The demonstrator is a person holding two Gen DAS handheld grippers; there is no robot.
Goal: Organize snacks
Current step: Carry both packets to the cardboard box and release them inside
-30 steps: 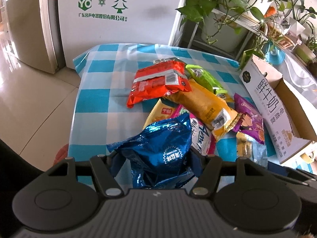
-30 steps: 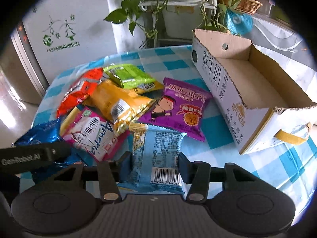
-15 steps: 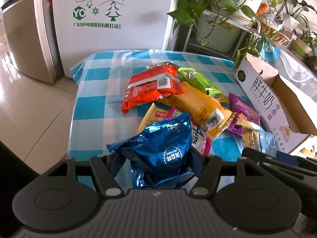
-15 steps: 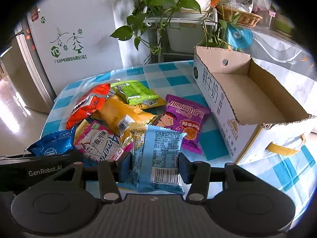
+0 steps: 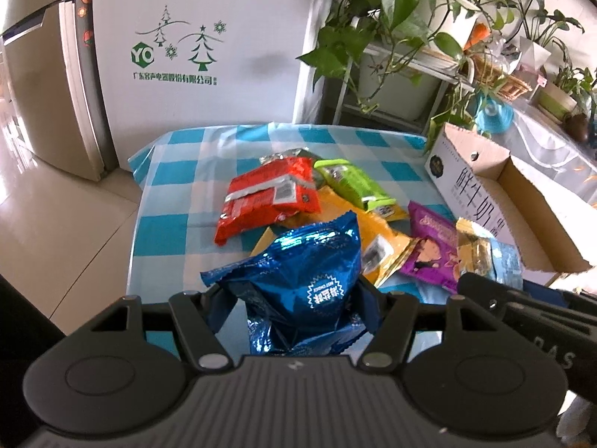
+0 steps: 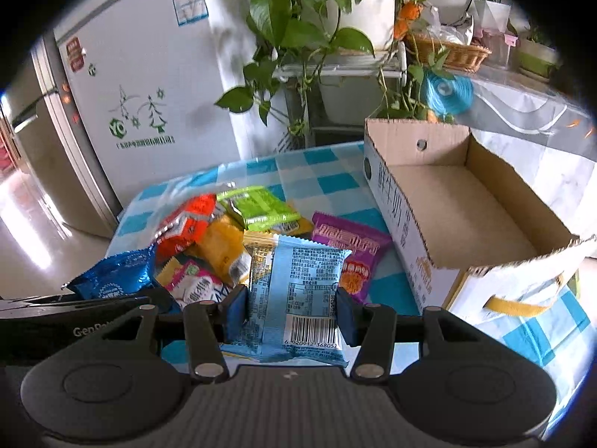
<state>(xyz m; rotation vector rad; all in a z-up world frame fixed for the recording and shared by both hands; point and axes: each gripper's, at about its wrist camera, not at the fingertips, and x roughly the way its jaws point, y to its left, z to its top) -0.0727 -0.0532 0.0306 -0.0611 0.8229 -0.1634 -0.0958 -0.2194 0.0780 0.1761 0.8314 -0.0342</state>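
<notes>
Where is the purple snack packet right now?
The purple snack packet lies on the checked tablecloth, between the snack pile and the cardboard box; in the right wrist view it sits behind the held light-blue packet.

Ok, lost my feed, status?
Left tool shut on blue bag. Right tool shut on pale blue packet. Box empty, path clear.
</notes>
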